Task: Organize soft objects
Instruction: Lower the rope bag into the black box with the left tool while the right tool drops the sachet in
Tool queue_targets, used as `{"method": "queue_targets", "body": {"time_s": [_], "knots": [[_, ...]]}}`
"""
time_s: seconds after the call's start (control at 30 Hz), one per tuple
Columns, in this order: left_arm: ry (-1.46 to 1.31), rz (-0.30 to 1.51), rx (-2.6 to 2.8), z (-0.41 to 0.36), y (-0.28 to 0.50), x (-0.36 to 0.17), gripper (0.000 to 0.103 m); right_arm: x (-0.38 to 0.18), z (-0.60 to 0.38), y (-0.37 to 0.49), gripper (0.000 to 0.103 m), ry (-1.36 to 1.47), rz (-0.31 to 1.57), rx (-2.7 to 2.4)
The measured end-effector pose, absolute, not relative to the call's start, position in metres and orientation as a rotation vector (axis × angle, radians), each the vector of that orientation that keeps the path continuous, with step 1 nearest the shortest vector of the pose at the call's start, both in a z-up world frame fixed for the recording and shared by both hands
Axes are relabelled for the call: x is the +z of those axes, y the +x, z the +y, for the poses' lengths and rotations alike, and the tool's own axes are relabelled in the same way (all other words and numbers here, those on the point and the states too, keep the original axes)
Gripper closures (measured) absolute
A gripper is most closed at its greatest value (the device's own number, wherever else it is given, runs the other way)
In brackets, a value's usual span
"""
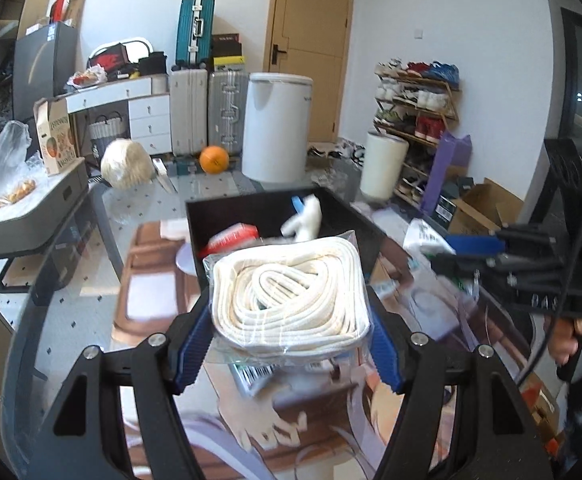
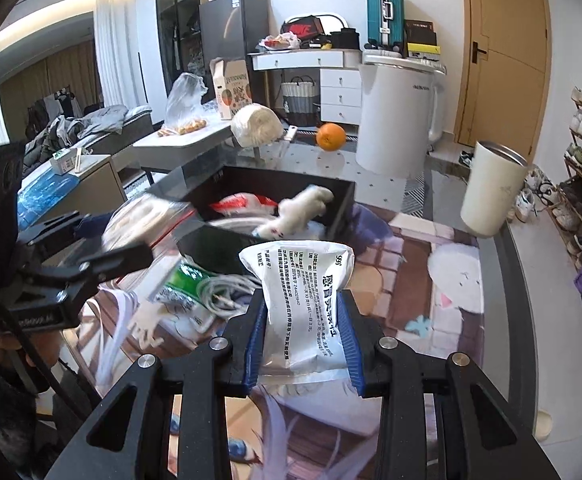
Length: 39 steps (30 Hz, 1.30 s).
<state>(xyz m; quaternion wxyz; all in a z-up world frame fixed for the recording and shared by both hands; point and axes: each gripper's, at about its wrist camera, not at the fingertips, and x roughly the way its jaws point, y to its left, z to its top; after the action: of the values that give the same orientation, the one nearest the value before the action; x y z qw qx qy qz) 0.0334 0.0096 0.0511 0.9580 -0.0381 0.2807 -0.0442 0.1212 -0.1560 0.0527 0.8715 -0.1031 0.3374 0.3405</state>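
Cluttered tabletop with a printed mat lies under both hands. Your left tool grips a bagged coil of white rope across its sides, jaws about half spread, the coil lifted clear of the mat. Your right tool is clamped tight on a flat white sachet, which stands upright between the pads. Just beyond sits the black bin, already holding a plush toy and a red-and-white packet. Carry each load level over the near wall before releasing, one hand at a time, so the tools don't collide.
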Motion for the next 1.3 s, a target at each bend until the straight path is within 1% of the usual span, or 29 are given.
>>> {"method": "queue_targets", "body": {"time_s": [0.2, 0.5, 0.93, 1.3], "knots": [[-0.093, 0.529, -0.046, 0.022, 0.052, 0.068, 0.034, 0.058, -0.135, 0.135, 0.069, -0.213, 0.690, 0.722], [-0.095, 0.504, -0.021, 0.032, 0.083, 0.072, 0.034, 0.063, -0.114, 0.161, 0.069, -0.184, 0.661, 0.734], [-0.099, 0.536, -0.008, 0.033, 0.117, 0.054, 0.034, 0.043, -0.096, 0.196, 0.069, -0.086, 0.698, 0.707], [-0.097, 0.569, -0.009, 0.033, 0.130, 0.039, 0.034, 0.037, -0.089, 0.197, 0.069, -0.116, 0.677, 0.678]]}}
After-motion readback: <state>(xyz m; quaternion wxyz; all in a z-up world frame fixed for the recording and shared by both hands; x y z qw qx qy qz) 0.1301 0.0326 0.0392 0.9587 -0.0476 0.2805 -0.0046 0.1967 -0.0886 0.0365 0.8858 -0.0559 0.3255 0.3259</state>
